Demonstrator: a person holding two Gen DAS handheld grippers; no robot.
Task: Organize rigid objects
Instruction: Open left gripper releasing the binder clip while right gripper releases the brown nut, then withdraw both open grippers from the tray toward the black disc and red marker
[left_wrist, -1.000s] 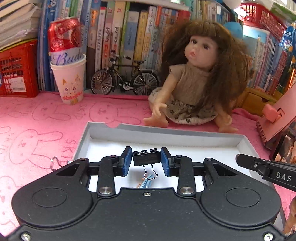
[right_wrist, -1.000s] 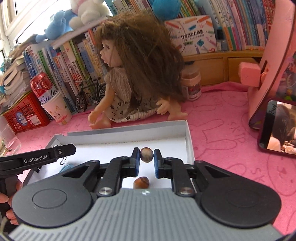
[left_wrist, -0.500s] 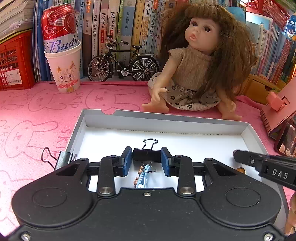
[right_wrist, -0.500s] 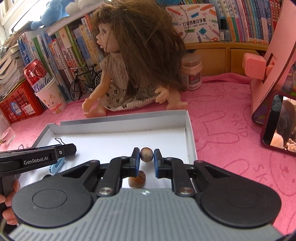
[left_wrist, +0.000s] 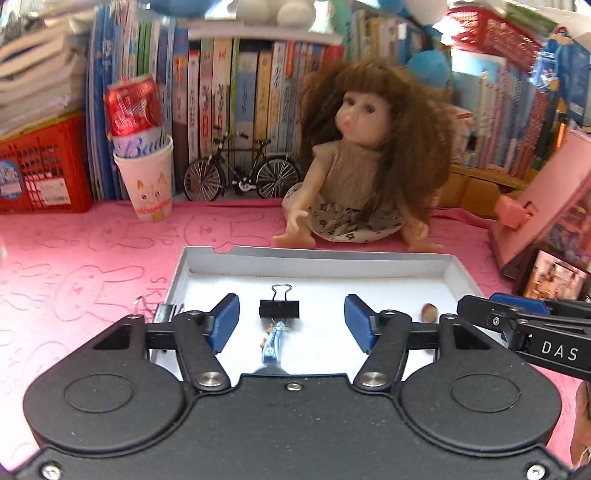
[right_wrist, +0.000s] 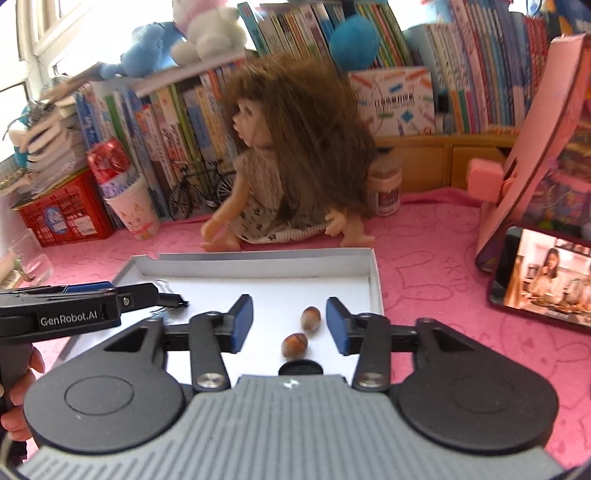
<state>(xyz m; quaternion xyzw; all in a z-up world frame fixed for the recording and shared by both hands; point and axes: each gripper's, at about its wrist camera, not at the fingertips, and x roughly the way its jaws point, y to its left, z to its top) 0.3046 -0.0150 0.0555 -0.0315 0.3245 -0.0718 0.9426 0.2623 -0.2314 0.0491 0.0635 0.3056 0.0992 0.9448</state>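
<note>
In the lower middle of both frames, the left tongs and right tongs have just spread, pinching nothing; a black binder clip and 2 hazelnuts lie in the white tray. The round nuts could roll if nudged. A pink table fronts a doll and bookshelves.

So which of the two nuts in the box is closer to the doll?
The nut farther from the camera, just inside the right jaw. The other nut lies nearer the camera, lower in the right wrist view.
</note>
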